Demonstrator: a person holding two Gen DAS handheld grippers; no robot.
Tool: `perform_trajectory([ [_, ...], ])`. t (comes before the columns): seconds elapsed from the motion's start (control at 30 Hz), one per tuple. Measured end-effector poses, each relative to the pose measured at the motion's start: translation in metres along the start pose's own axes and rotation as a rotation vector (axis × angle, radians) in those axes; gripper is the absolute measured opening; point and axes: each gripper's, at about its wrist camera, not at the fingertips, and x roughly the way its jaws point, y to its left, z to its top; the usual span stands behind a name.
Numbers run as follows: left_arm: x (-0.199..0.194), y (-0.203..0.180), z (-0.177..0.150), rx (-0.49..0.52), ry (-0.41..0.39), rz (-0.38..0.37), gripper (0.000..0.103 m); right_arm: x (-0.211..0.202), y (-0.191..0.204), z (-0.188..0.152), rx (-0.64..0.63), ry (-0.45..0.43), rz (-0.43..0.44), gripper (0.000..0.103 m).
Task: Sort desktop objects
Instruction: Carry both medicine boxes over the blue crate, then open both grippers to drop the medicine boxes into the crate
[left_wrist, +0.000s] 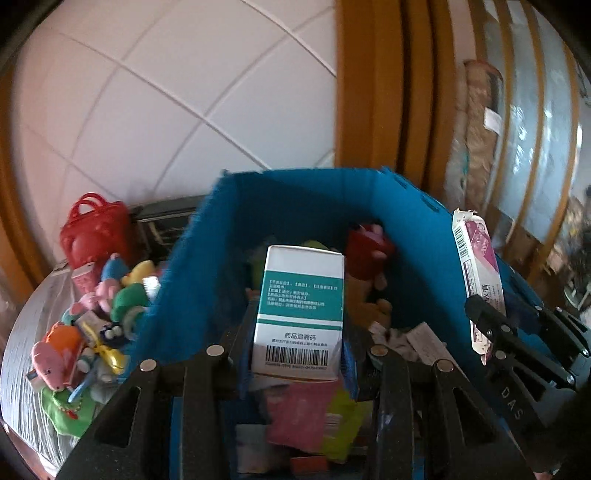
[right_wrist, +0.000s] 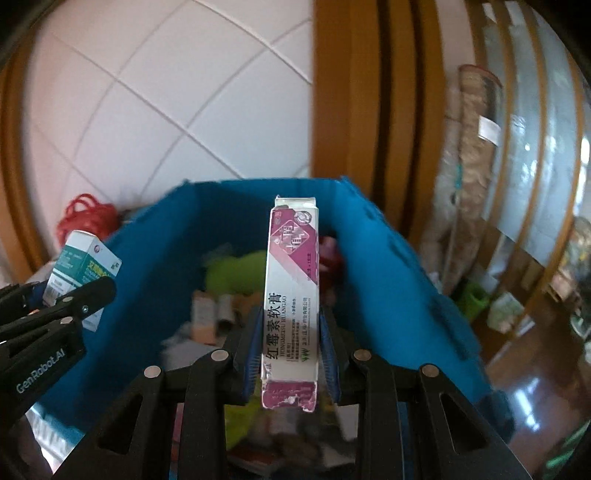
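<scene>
Each scene is viewed from a wrist camera aimed forward and somewhat downward along its own jaws, close above a blue bin (left_wrist: 280, 206). The bin, the tiled wall (right_wrist: 166, 92) and the wooden frame (right_wrist: 351, 92) are shared by both views, and each gripper is caught at the other view's edge.

White tiled wall (left_wrist: 166, 92), orange-brown wooden frame (left_wrist: 369, 85) — glossy floor (right_wrist: 535, 391)

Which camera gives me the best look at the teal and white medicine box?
The left wrist view: the teal and white medicine box sits centred between the left gripper fingers, its barcode face fully visible. The right wrist view shows the box only at the left edge, small, angled and partly hidden by that gripper.
</scene>
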Motion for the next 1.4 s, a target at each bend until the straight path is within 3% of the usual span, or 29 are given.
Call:
perform_trajectory([
  [0.23, 0.013, -0.037, 0.0, 0.053, 0.052, -0.015, 0.037, 0.01, -0.029, -0.009, 0.022, 0.051, -0.042, 0.029],
  [0.7, 0.027, -0.047, -0.004, 0.07, 0.093, -0.023, 0.038, 0.036, -0.042, -0.015, 0.006, 0.112, -0.068, 0.031],
  [0.77, 0.028, -0.048, -0.004, 0.075, 0.102, -0.015, 0.04, 0.035, -0.043, -0.015, 0.009, 0.111, -0.068, 0.031],
  [0.83, 0.029, -0.048, -0.004, 0.072, 0.111, -0.016, 0.053, 0.035, -0.042, -0.014, 0.012, 0.11, -0.069, 0.033],
  [0.9, 0.026, -0.046, -0.003, 0.059, 0.101, -0.017, 0.068, 0.034, -0.043, -0.014, 0.019, 0.112, -0.069, 0.044],
  [0.93, 0.024, -0.046, -0.002, 0.057, 0.095, -0.021, 0.074, 0.034, -0.044, -0.013, 0.023, 0.111, -0.069, 0.057],
  [0.97, 0.023, -0.046, -0.002, 0.056, 0.087, -0.018, 0.075, 0.032, -0.044, -0.013, 0.028, 0.107, -0.063, 0.065],
  [1.1, 0.018, -0.04, -0.004, 0.038, 0.082, -0.023, 0.075, 0.031, -0.048, -0.012, 0.043, 0.105, -0.083, 0.082],
  [1.17, 0.013, -0.036, -0.003, 0.021, 0.07, -0.026, 0.075, 0.029, -0.051, -0.012, 0.053, 0.102, -0.085, 0.097],
  [1.23, 0.004, -0.031, -0.001, 0.012, 0.044, -0.019, 0.078, 0.025, -0.054, -0.011, 0.063, 0.091, -0.085, 0.103],
  [1.4, -0.027, -0.02, -0.001, 0.014, -0.044, 0.024, 0.087, 0.01, -0.05, -0.005, 0.06, 0.062, -0.069, 0.103],
])
